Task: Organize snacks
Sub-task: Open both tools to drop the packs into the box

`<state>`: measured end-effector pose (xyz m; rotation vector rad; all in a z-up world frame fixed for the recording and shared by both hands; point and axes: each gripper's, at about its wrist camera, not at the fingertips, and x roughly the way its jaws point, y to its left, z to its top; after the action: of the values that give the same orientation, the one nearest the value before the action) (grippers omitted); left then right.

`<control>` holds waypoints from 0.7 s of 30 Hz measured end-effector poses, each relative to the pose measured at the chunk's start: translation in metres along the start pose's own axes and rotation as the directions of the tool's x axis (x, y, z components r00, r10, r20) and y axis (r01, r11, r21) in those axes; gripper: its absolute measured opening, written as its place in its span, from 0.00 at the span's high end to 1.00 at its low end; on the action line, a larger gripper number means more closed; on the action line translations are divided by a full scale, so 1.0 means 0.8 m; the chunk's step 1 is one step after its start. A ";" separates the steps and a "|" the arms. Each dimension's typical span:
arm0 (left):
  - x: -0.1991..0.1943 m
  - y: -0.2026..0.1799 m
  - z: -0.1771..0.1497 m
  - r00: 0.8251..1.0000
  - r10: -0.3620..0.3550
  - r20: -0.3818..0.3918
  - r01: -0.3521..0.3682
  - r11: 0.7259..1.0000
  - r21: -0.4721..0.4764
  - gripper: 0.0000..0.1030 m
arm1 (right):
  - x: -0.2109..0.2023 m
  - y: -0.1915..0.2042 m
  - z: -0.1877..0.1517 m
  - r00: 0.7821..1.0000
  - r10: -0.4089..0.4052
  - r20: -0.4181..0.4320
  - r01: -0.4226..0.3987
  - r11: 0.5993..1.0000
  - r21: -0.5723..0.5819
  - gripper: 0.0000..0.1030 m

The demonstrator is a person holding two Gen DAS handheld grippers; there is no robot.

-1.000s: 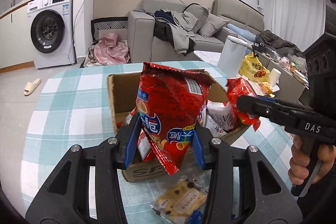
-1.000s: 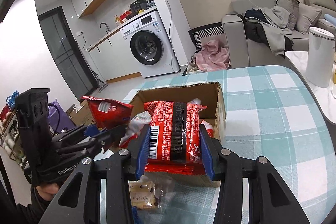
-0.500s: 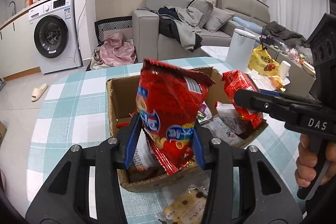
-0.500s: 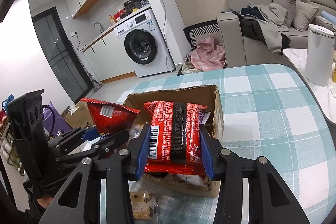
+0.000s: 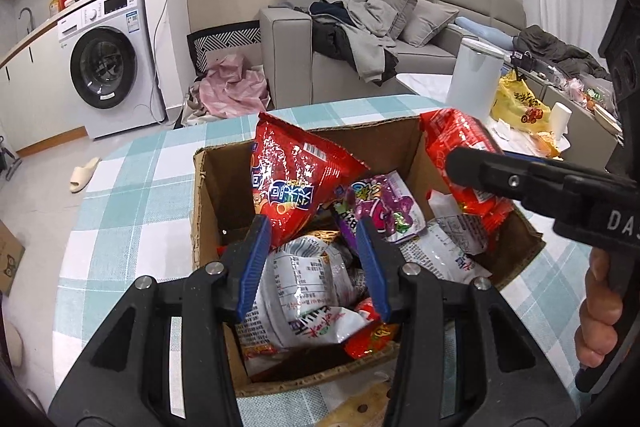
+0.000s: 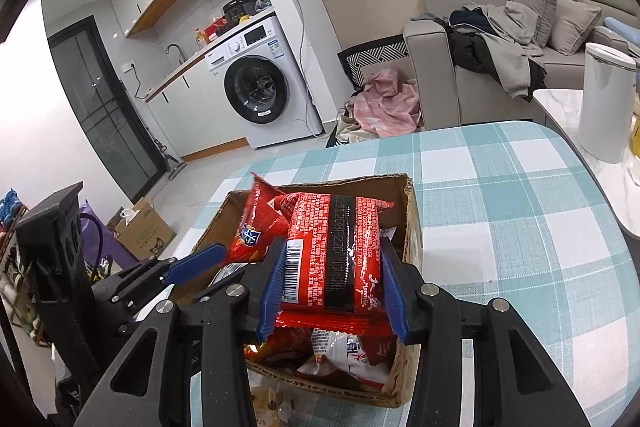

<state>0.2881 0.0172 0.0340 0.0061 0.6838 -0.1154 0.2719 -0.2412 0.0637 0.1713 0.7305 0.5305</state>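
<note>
Two hand-held grippers, each clamped on one red snack packet, hang over a single open cardboard box (image 5: 208,211) on a tabletop (image 6: 520,211) covered in teal-and-white check.

The left hand-held gripper (image 5: 314,251) pinches the lower corner of a glossy red chip bag (image 5: 292,183) between its two blue pads; the bag stands upright inside the box, against the left half, its crimped top above the rim and blue-and-white lettering across its front. The right hand-held gripper (image 6: 334,291) grips a flat red noodle-style packet (image 6: 336,251) by both sides, a black band of printed code running down its middle and a barcode at its left edge; the packet is held over the near right part of the box, above the snacks already there.

Inside the box lie several more packets (an exact count is not possible, as they overlap): at least one purple wrapper (image 5: 384,207), two white bags with printed text (image 5: 308,299) and some red ones. One more cookie packet (image 5: 360,407) lies on the cloth just outside the box's near wall, partly hidden.

A hand (image 5: 600,315) shows at the right gripper's black handle in the left wrist view. One washing machine (image 6: 260,91) and one grey sofa (image 6: 480,67) stand beyond.
</note>
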 end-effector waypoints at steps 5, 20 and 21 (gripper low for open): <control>0.011 0.006 0.001 1.000 0.003 -0.008 -0.003 1.000 -0.011 0.60 | 0.004 0.002 0.003 1.000 -0.010 -0.010 0.010 1.000 -0.008 0.56; -0.046 0.011 -0.013 0.998 0.011 0.064 -0.010 1.000 -0.010 0.15 | -0.031 0.003 -0.010 0.999 -0.033 0.018 0.034 0.998 -0.057 0.08; -0.053 0.010 -0.016 0.998 0.010 0.066 -0.009 1.000 -0.011 0.11 | -0.034 0.003 -0.013 0.999 -0.033 0.016 0.034 0.998 -0.062 0.04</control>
<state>0.2482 0.0304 0.0508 -0.0048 0.6187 -0.1019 0.2470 -0.2533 0.0730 0.1050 0.7004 0.5192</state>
